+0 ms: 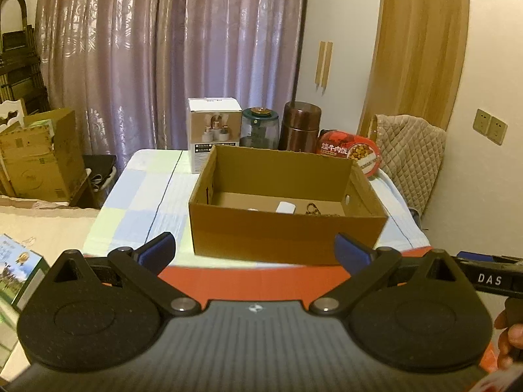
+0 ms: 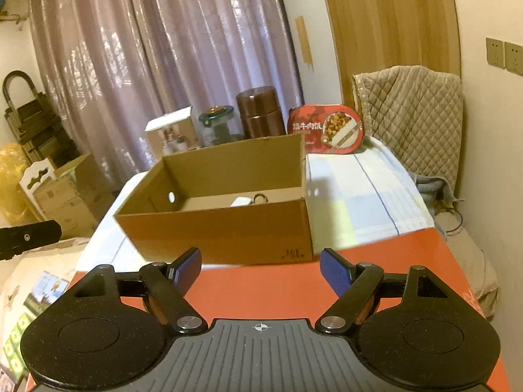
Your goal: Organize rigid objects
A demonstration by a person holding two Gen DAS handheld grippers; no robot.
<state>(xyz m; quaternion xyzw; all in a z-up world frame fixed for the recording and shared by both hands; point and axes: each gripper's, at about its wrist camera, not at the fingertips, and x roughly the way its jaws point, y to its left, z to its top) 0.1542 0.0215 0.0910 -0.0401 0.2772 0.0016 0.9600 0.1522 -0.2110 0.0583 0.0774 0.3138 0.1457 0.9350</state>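
1. Left wrist view: checked tablecloth [image 1: 143,196] over the table, purple curtain [image 1: 163,49] behind.
2. Open cardboard box [image 1: 281,215] standing mid-table; small white item [image 1: 285,208] and a dark ring-shaped piece [image 1: 312,209] lying on its floor.
3. Red flat surface [image 2: 261,287] spread just under both grippers.
4. Lined up behind the box: white carton [image 1: 214,130], glass jar [image 1: 260,129], brown flask [image 1: 300,127], red meal tub [image 1: 351,152].
5. Left gripper [image 1: 255,253] pointing down toward the box, fingers spread wide, empty.
6. Right gripper [image 2: 261,271] likewise tilted down, fingers parted, nothing grasped.

Both wrist views look slightly downward from nearby at the same cardboard box [image 1: 287,225] [image 2: 219,225], from its left and right.
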